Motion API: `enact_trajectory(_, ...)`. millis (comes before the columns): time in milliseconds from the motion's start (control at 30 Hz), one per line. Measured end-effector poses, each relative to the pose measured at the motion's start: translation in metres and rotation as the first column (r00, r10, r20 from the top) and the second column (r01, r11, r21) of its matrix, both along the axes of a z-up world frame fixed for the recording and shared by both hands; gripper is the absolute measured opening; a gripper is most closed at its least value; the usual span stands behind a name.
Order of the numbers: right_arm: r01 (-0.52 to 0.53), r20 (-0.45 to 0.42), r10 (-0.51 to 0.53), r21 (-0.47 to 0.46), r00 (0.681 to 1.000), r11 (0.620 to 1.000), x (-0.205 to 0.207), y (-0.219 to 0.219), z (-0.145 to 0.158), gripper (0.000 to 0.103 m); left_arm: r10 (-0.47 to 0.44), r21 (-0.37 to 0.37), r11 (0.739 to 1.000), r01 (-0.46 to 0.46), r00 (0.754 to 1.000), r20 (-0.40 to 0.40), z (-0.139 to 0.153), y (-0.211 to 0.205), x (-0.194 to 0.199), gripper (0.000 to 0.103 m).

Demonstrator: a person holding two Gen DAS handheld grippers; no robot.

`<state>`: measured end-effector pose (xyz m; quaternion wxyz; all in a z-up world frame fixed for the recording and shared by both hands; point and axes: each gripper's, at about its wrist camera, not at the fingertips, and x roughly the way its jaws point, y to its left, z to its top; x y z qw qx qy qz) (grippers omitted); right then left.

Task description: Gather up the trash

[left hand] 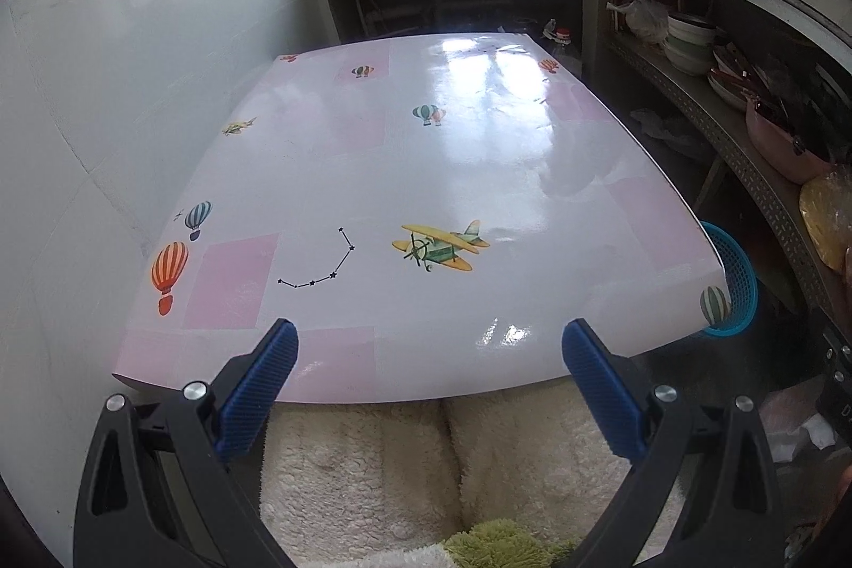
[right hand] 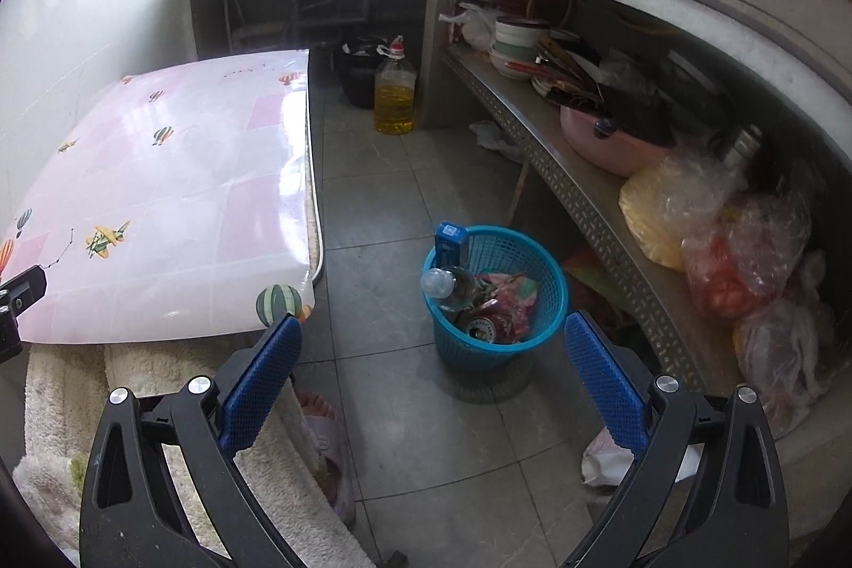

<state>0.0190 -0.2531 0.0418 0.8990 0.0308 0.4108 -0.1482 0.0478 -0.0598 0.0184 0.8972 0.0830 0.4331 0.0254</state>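
Note:
A blue plastic basket (right hand: pixel 500 302) stands on the grey tile floor beside the table. It holds a clear bottle (right hand: pixel 444 283), a blue carton (right hand: pixel 451 243), a can (right hand: pixel 482 328) and crumpled wrappers (right hand: pixel 511 296). My right gripper (right hand: pixel 431 339) is open and empty, held above the floor in front of the basket. My left gripper (left hand: pixel 428 344) is open and empty over the near edge of the table (left hand: pixel 373 174). The basket's rim (left hand: pixel 737 280) shows past the table's right corner in the left wrist view.
The table (right hand: pixel 175 195) has a glossy pink and white cover with balloons and planes. A fluffy cream seat (left hand: pixel 373 461) lies under its near edge. A shelf (right hand: pixel 586 195) on the right holds bowls, a pink pan and plastic bags. An oil jug (right hand: pixel 394 99) stands on the floor.

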Motion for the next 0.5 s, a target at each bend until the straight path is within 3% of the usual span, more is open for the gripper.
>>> enact_trajectory(500, 0.002, -0.004, -0.002, 0.005, 1.000, 1.000, 0.0018, -0.0038, -0.0011, 0.095, -0.032, 0.005, 0.999, 0.033, 0.999, -0.030, -0.0046, -0.0094, -0.0023, 0.097)
